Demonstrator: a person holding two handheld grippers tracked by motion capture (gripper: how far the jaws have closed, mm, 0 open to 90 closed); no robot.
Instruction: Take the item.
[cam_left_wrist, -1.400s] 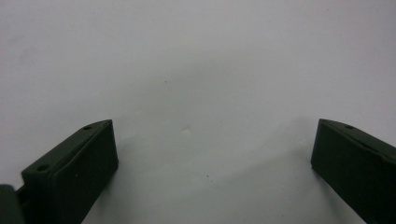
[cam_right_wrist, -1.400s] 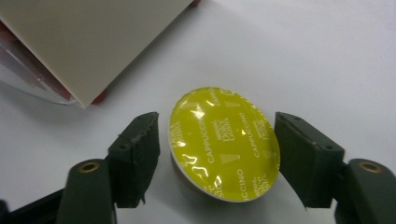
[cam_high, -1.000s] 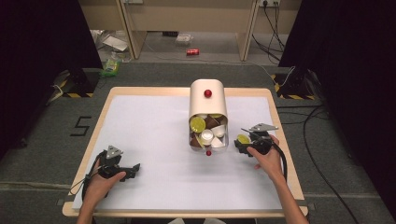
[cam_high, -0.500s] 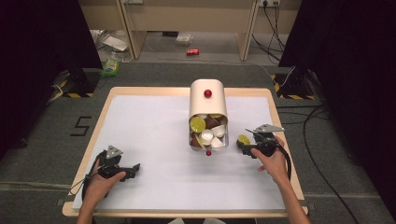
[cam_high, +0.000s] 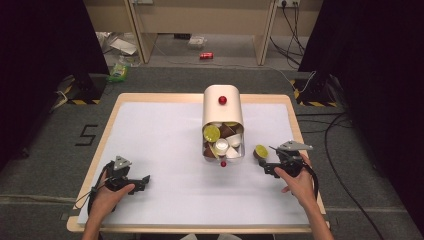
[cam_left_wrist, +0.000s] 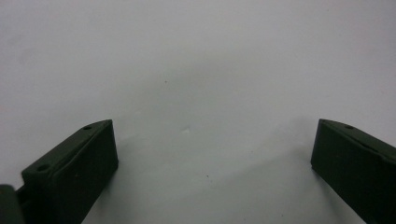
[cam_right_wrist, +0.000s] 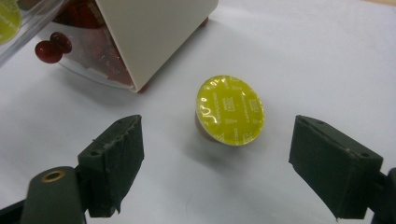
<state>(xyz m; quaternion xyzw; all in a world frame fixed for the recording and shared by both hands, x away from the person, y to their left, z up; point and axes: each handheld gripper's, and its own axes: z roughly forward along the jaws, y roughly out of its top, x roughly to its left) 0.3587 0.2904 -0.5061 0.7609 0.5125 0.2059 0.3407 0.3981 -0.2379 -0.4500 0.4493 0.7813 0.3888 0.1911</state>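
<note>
Right gripper (cam_right_wrist: 217, 163): my jaws, just opening, stand wide; yellow-lidded capsule (cam_right_wrist: 229, 110) lies free between them on the white mat (cam_right_wrist: 303, 56).
High view: capsule beside the drawer (cam_high: 223, 145).
Left gripper (cam_left_wrist: 212, 163): open on bare mat.

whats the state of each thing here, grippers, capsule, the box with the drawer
left gripper: open, nothing between its jaws
right gripper: open, jaws have just been opening, off the capsule
yellow-lidded capsule: loose on the table, tipped on its side
capsule dispenser: drawer pulled out, full of capsules
</note>
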